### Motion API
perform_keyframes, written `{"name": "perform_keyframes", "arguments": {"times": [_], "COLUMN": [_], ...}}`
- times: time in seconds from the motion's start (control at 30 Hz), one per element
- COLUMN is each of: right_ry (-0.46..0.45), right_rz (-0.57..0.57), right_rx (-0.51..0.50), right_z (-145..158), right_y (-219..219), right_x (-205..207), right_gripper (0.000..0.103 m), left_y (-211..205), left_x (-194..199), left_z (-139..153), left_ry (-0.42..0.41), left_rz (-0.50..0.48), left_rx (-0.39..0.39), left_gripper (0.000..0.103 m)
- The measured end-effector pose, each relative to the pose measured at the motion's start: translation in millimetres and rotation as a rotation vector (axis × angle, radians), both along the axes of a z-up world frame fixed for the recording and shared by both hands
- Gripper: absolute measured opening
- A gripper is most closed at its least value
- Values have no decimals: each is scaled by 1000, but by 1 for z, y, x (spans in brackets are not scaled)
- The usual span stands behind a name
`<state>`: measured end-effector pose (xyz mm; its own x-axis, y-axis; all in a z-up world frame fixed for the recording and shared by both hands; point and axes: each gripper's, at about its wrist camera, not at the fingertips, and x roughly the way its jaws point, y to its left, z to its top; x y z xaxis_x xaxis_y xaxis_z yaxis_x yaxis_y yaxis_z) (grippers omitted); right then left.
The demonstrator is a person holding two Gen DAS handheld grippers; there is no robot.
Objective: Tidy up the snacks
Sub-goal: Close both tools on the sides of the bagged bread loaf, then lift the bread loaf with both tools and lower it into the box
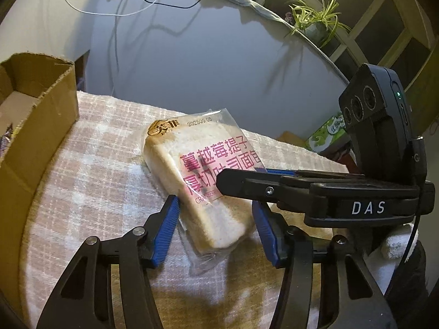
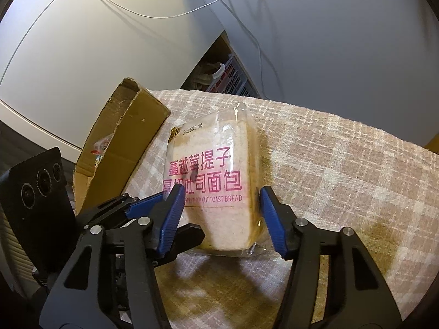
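Note:
A clear-wrapped pack of thick-cut toast bread with pink lettering lies on the checked cloth. My left gripper is open with a blue pad on each side of the pack's near end; the pads stand just beside the wrapper. My right gripper is open and straddles the same pack from the other side. Its black body crosses over the pack's right edge in the left wrist view. The left gripper's fingers show at the pack's left in the right wrist view.
An open cardboard box stands at the left on the cloth, with some wrapped snacks inside; it also shows in the right wrist view. A grey wall with hanging cables is behind. A potted plant and a green box are at the far right.

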<state>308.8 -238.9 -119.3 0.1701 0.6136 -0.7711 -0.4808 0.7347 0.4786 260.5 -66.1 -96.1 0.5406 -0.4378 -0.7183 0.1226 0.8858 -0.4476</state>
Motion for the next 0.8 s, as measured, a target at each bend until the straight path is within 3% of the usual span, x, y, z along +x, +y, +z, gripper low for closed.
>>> {"name": "perform_keyframes", "arguments": {"times": [0.43, 0.8], "right_ry": [-76, -155], "right_rz": [30, 98], "right_rx": [16, 29], "right_z": [27, 68], "right_y": [22, 80], "right_x": [-33, -56], "right_gripper": [58, 58], "left_y": [24, 75], "left_x": [-31, -57], "left_z": [34, 64], "left_ry": [-92, -172], "left_rz": [26, 100], "left_rx": [66, 107], "left_gripper": [54, 54]}}
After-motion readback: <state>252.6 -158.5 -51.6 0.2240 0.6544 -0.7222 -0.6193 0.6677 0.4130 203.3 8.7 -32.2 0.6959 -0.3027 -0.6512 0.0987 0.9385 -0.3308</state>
